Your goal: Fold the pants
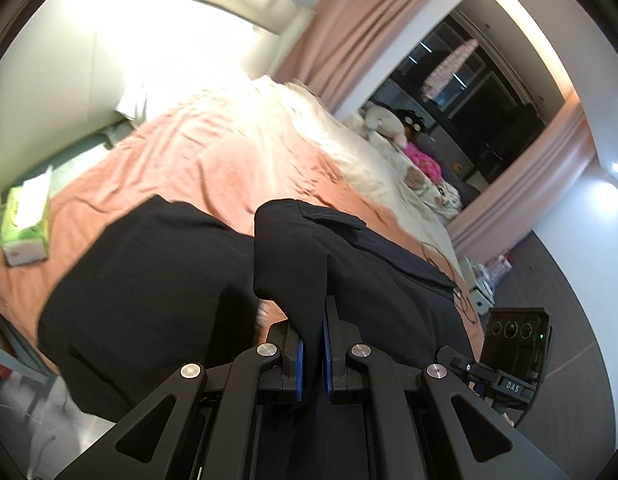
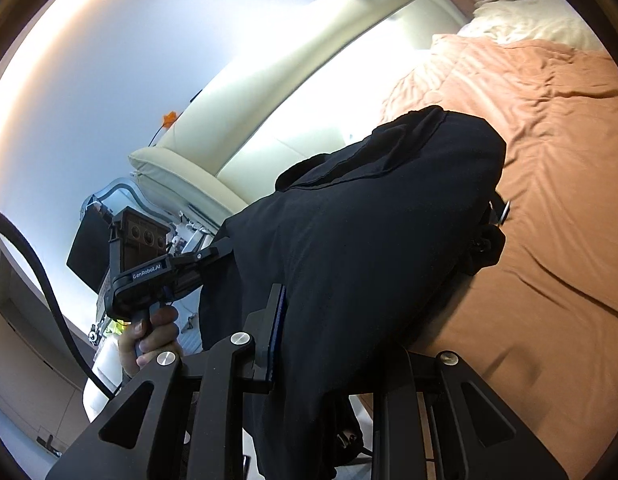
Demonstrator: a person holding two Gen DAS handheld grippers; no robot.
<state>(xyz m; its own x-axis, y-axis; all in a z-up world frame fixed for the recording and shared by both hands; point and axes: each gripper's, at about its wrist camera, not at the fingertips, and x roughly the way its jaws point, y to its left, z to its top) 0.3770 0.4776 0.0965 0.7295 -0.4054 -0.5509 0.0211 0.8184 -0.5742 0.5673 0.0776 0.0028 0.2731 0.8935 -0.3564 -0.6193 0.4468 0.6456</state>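
- Your left gripper (image 1: 313, 340) is pinched nearly closed on a fold of the black pants (image 1: 157, 280), blue pads tight against the cloth.
- Your right gripper (image 2: 329, 336) clamps a thicker bunch of the same pants (image 2: 369, 240); only its left pad shows.
- Pants hang lifted between both grippers above the orange bedspread (image 1: 181, 152).
- Tissue box (image 1: 27, 220) sits at the bed's left edge.
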